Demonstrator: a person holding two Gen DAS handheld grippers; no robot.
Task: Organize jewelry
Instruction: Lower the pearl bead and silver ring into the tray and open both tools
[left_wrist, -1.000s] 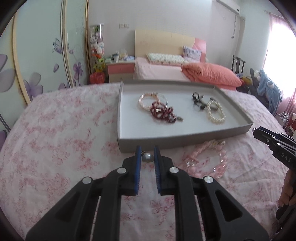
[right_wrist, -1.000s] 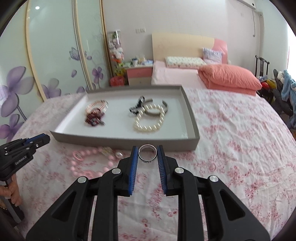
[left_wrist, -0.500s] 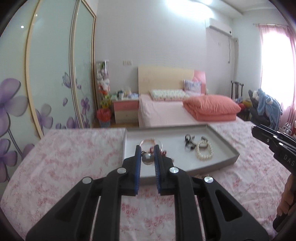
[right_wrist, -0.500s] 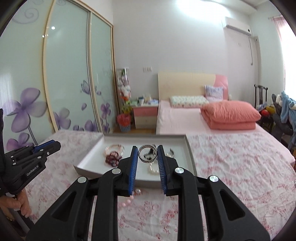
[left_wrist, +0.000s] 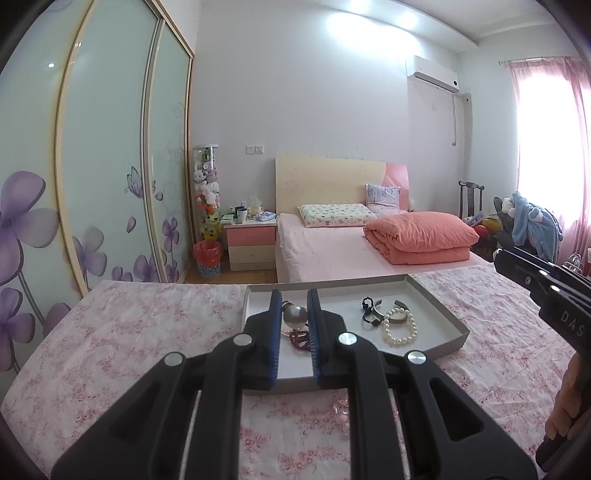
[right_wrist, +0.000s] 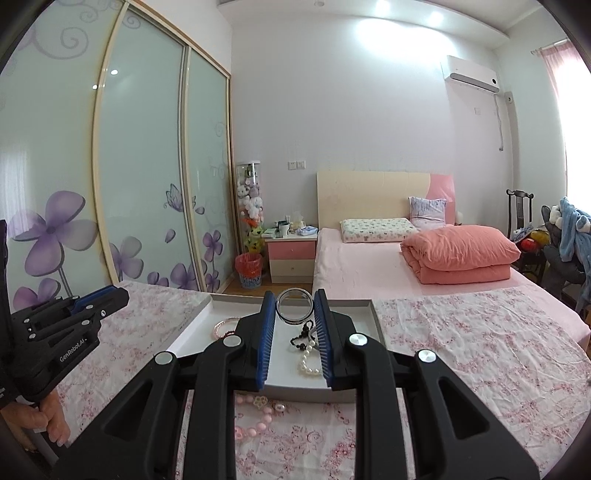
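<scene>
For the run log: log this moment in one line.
left tongs: grip pearl bead | right tongs: grip ring | both above tray

One tray (left_wrist: 448, 318), two grippers, one pearl bracelet (left_wrist: 400, 326), one ring (right_wrist: 294, 306).

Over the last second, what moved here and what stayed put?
Both hand-held grippers rose and tilted up, carrying their pieces from low by the tray's near wall to above the tray. The left hand-held gripper still clamps the bead; the right hand-held gripper still clamps the ring. Nothing was released. The white pearls in the tray and the pink beads on the bedspread stayed put.
</scene>
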